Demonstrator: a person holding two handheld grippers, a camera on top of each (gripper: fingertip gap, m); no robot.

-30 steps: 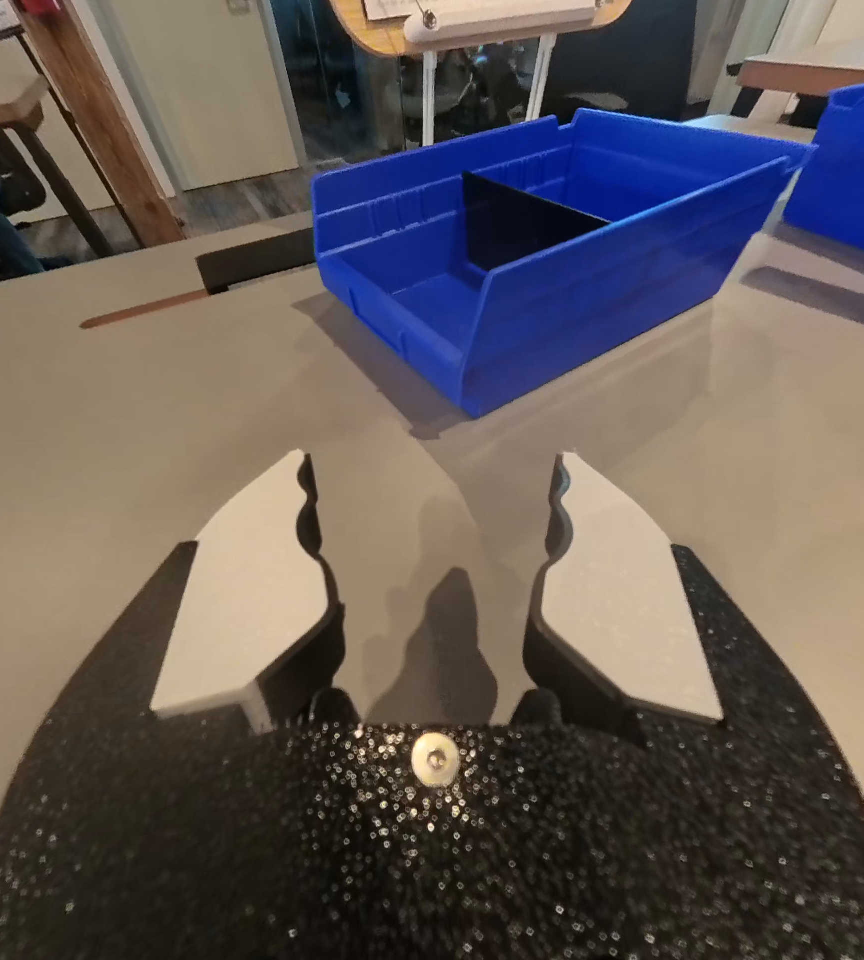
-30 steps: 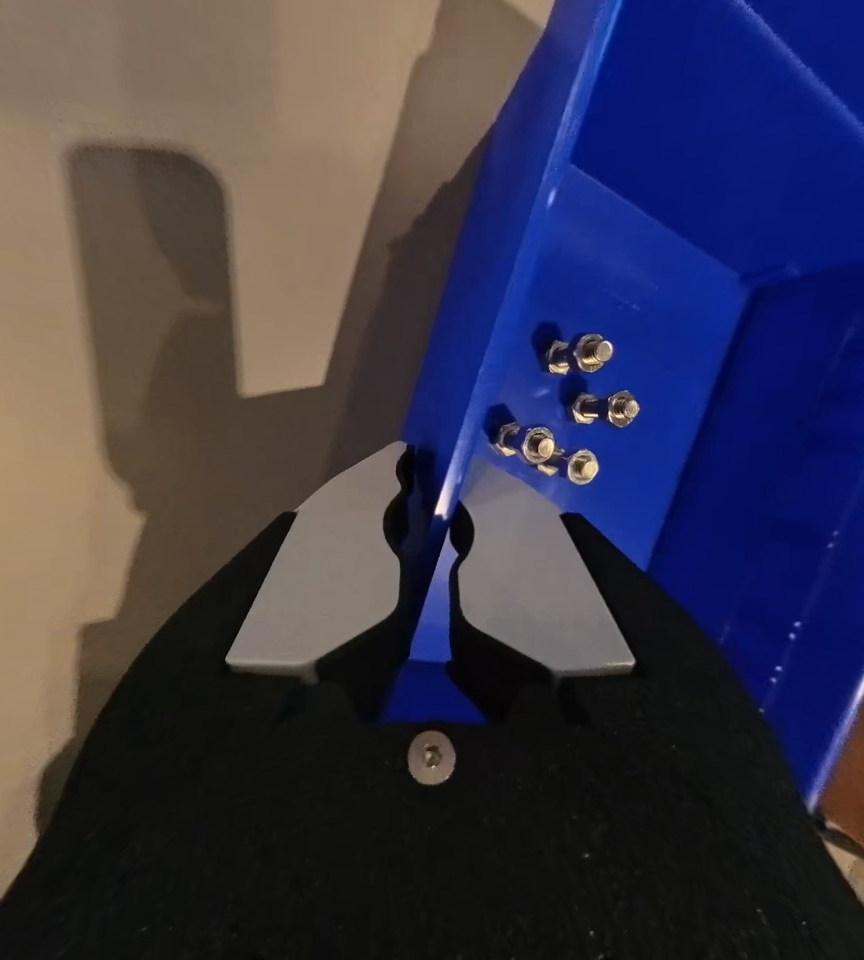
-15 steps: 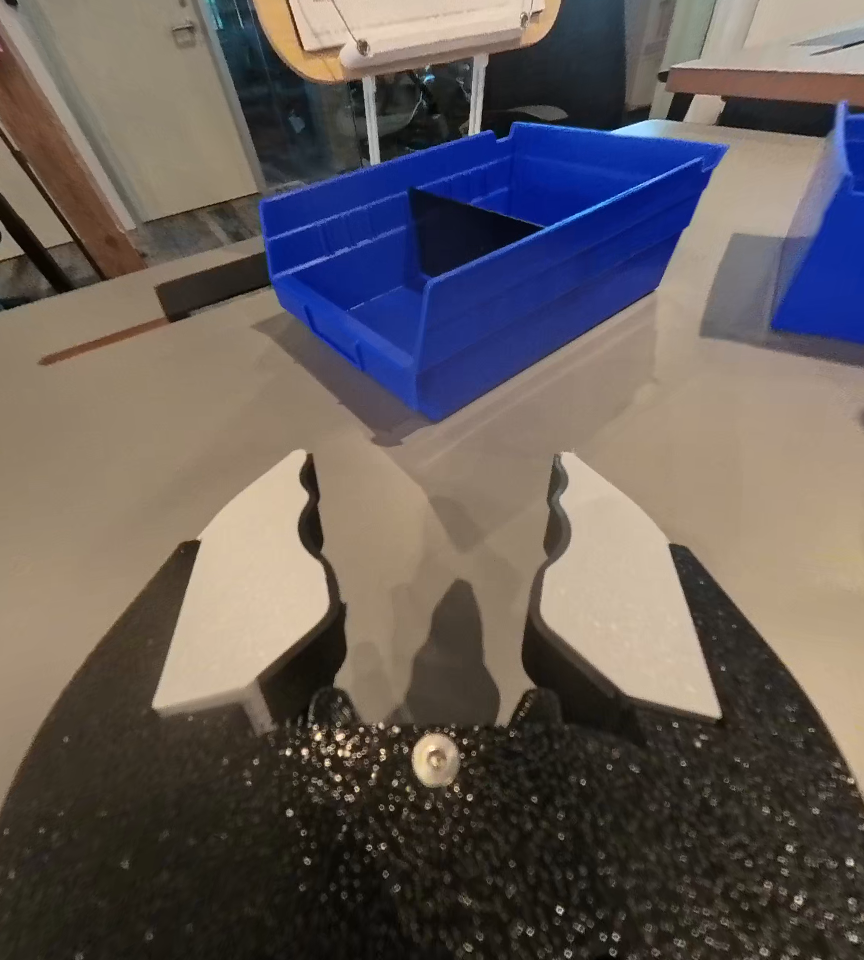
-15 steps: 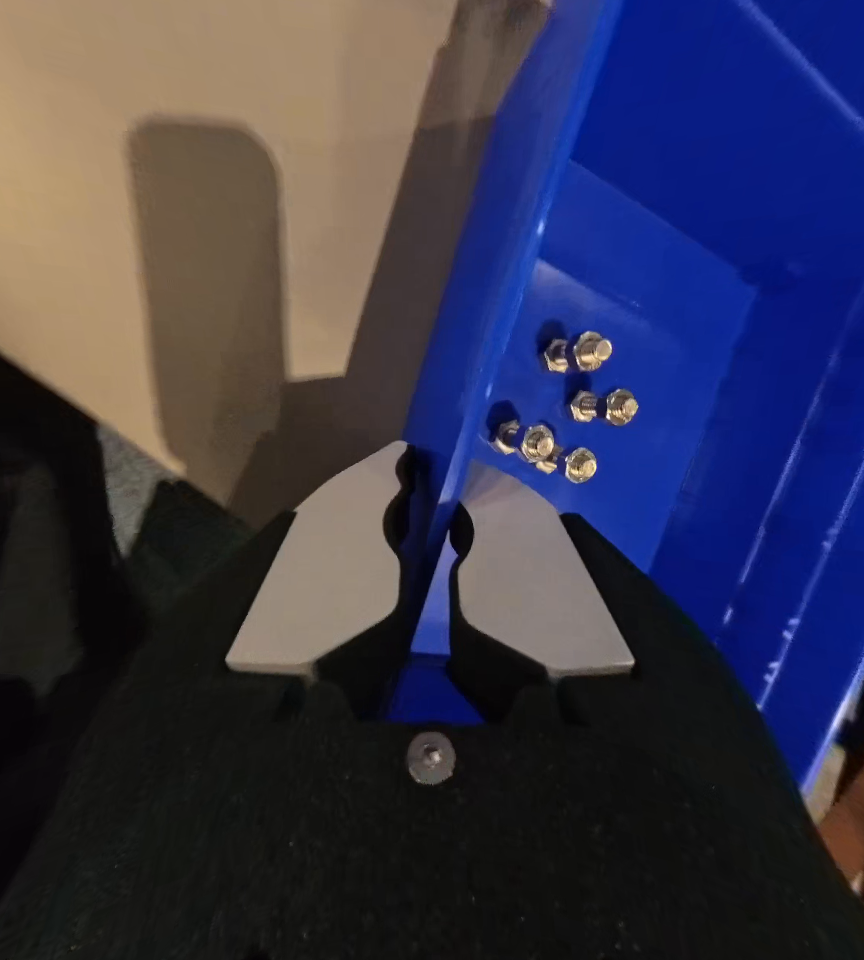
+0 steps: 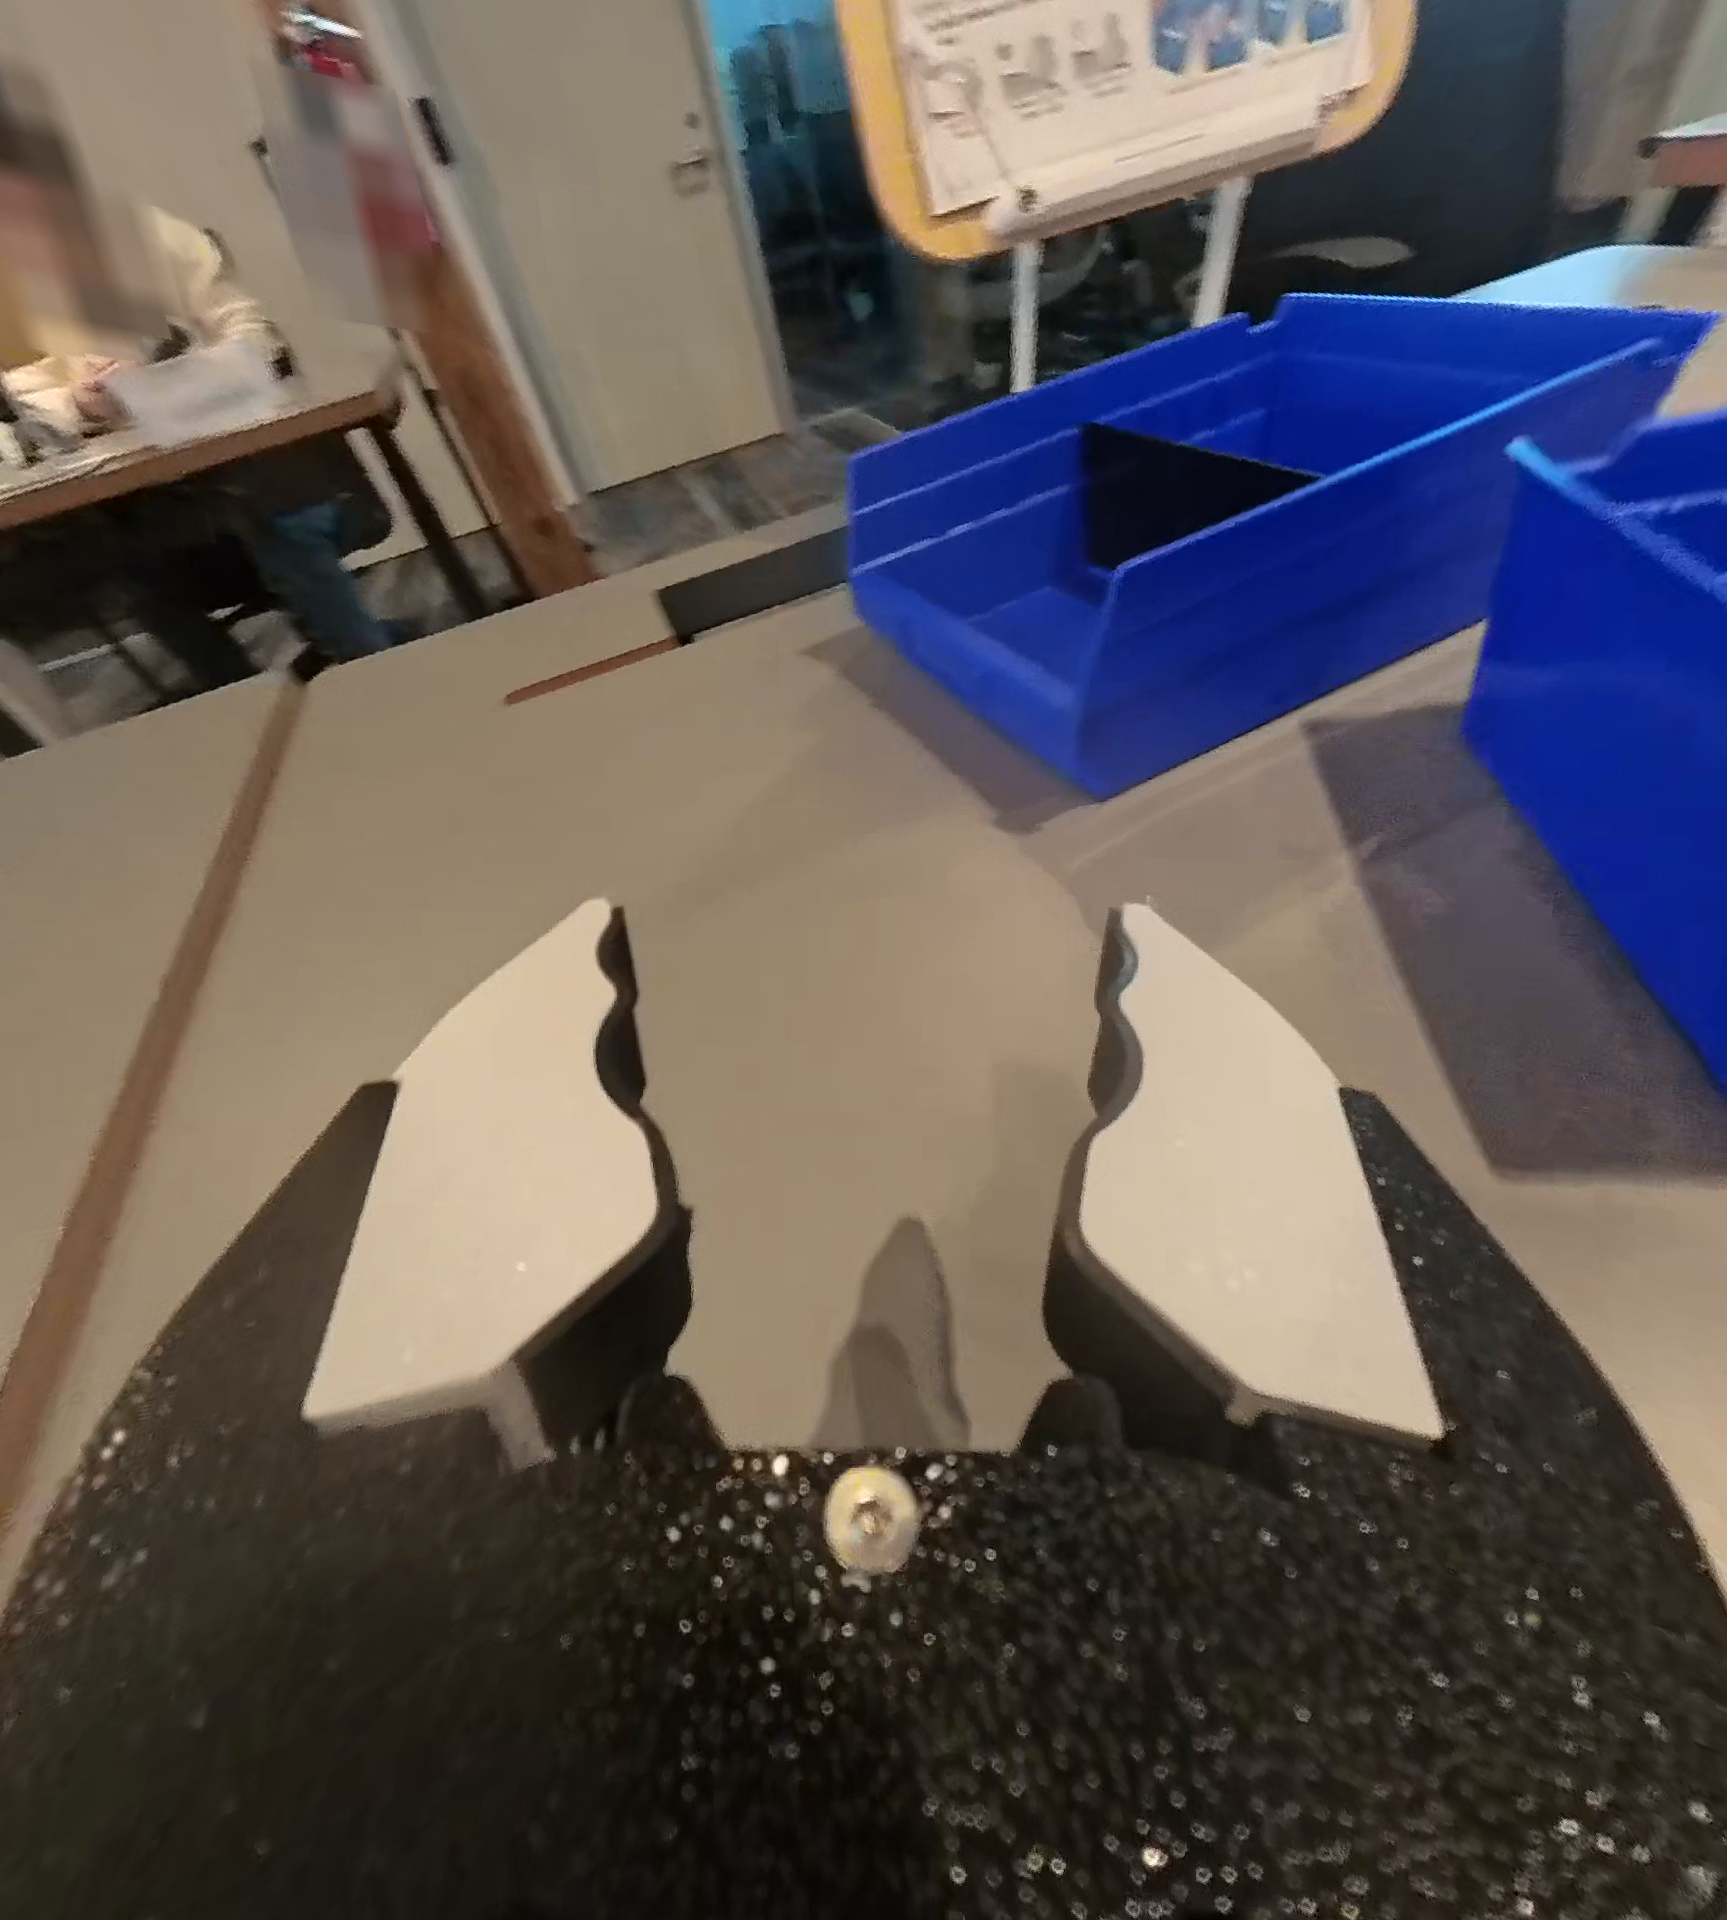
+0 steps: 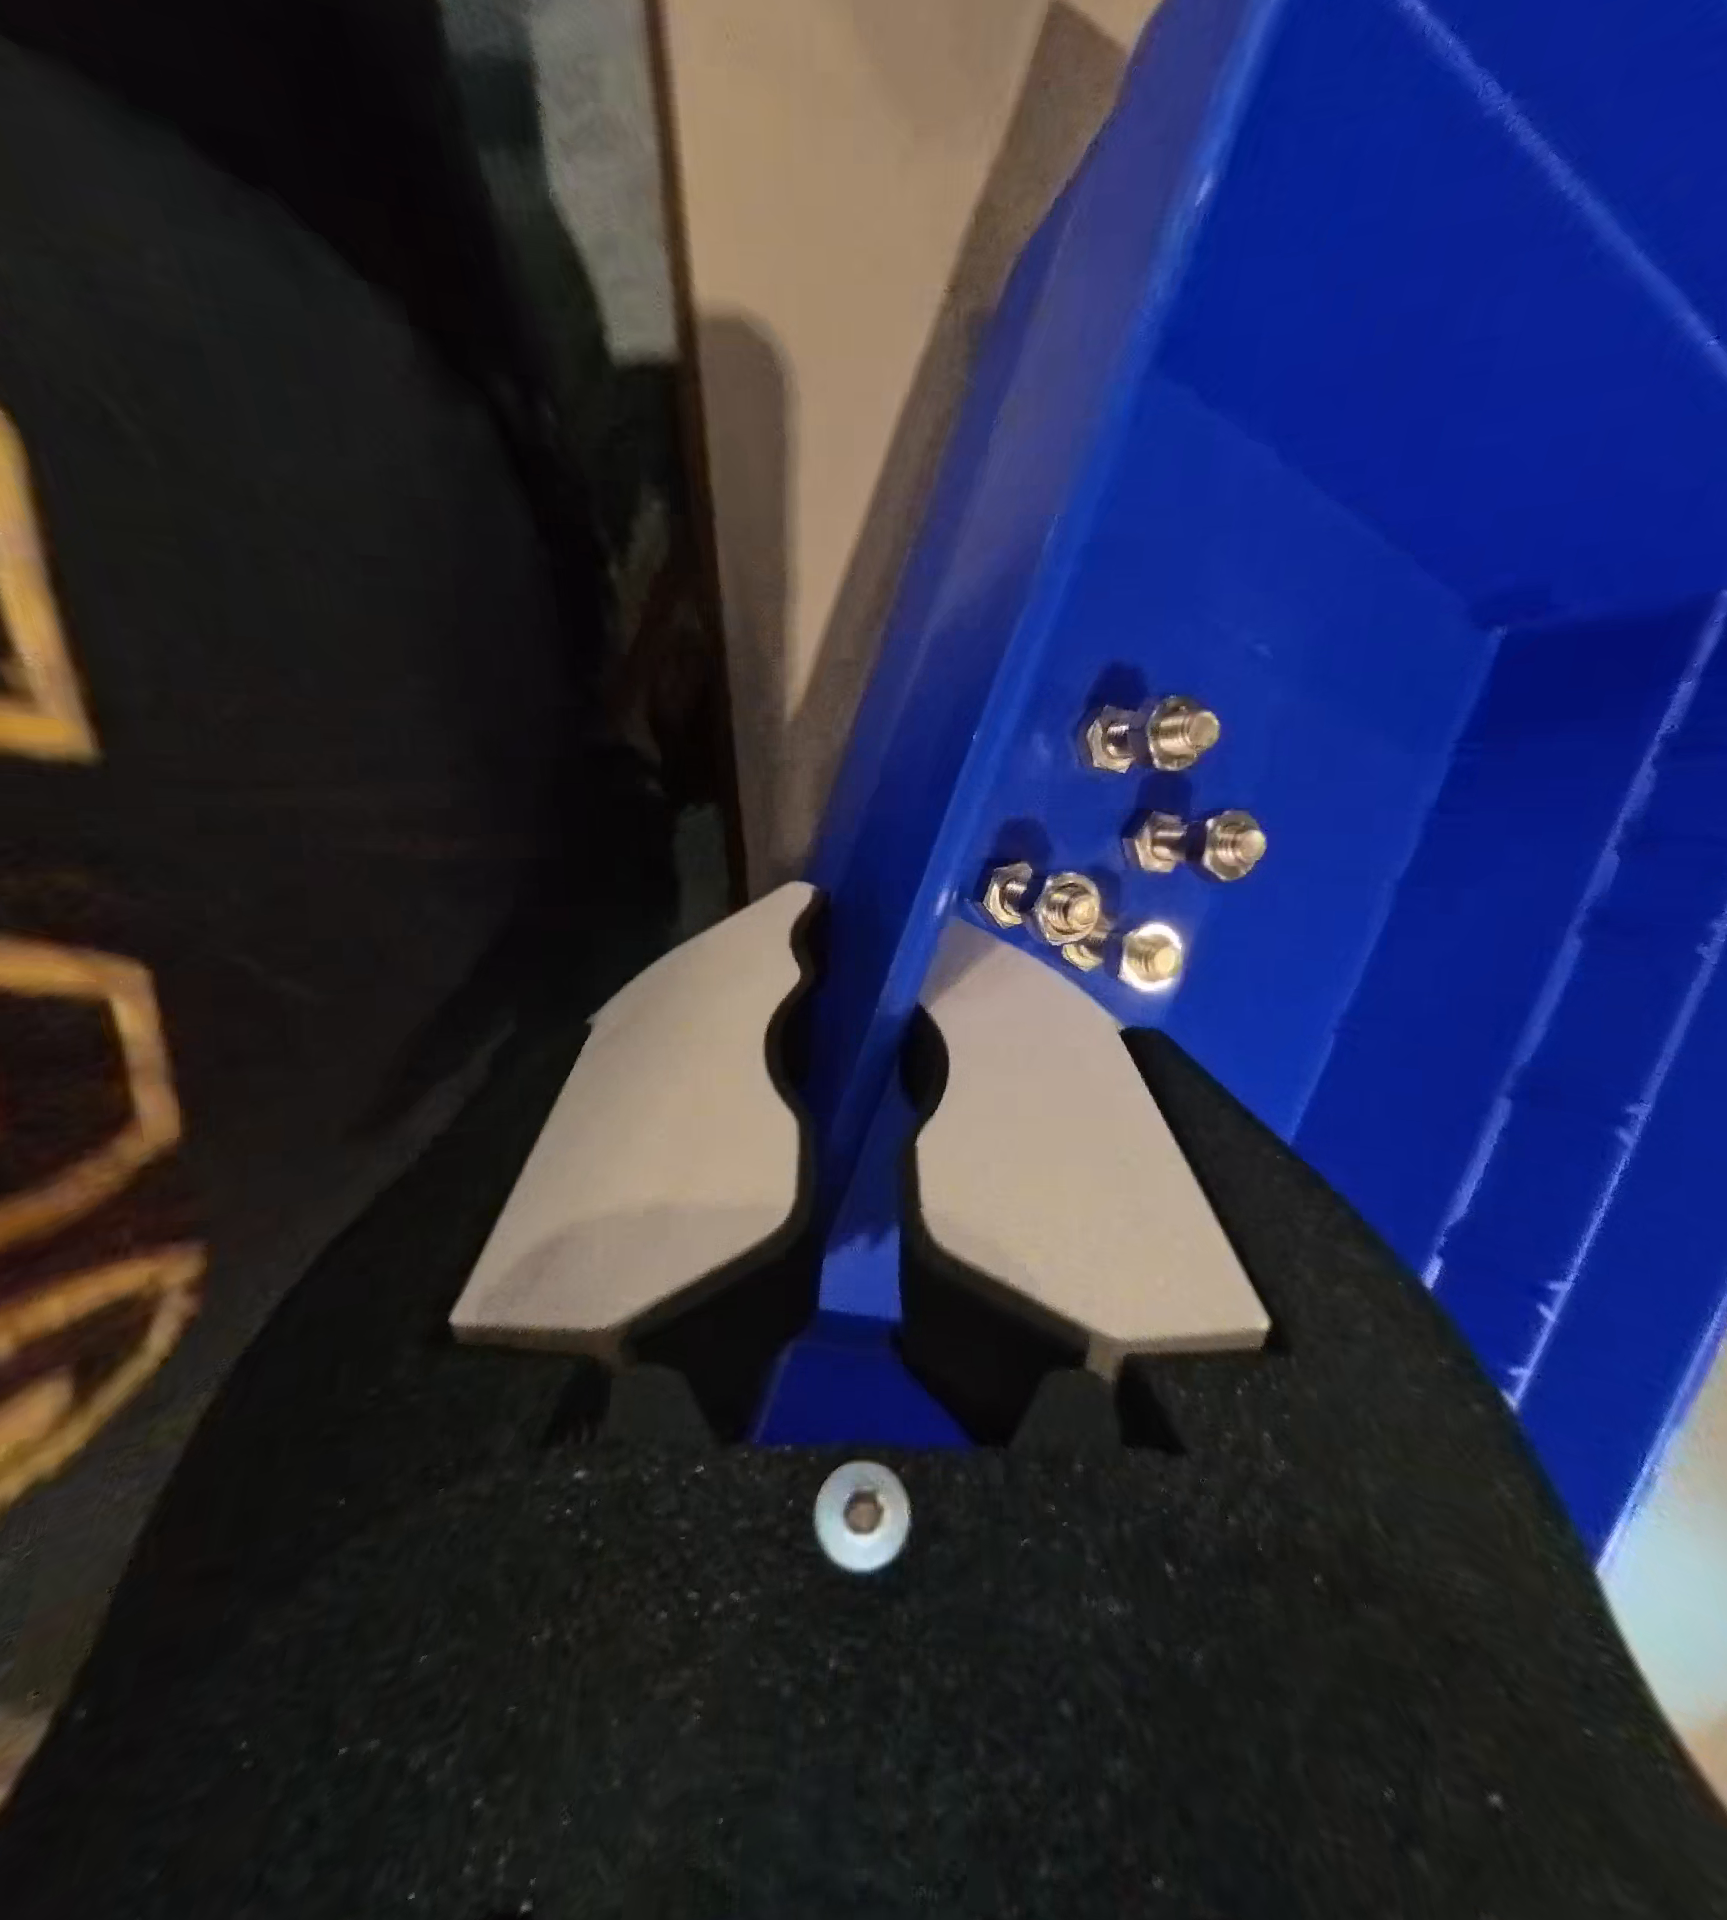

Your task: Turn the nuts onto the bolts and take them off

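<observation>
Right gripper (image 6: 859, 997) fingers clamped on the blue bin (image 6: 1461, 520) wall, left gripper (image 5: 869, 997) fingers apart and empty: a tilt could spill the nutted bolts (image 6: 1129, 842).

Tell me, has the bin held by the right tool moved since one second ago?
Yes. The bin, clamped in the right tool, has come toward the table edge, which now shows beside it.

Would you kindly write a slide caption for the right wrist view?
Right gripper shut on the wall of a blue bin holding four bolts with nuts.
</observation>
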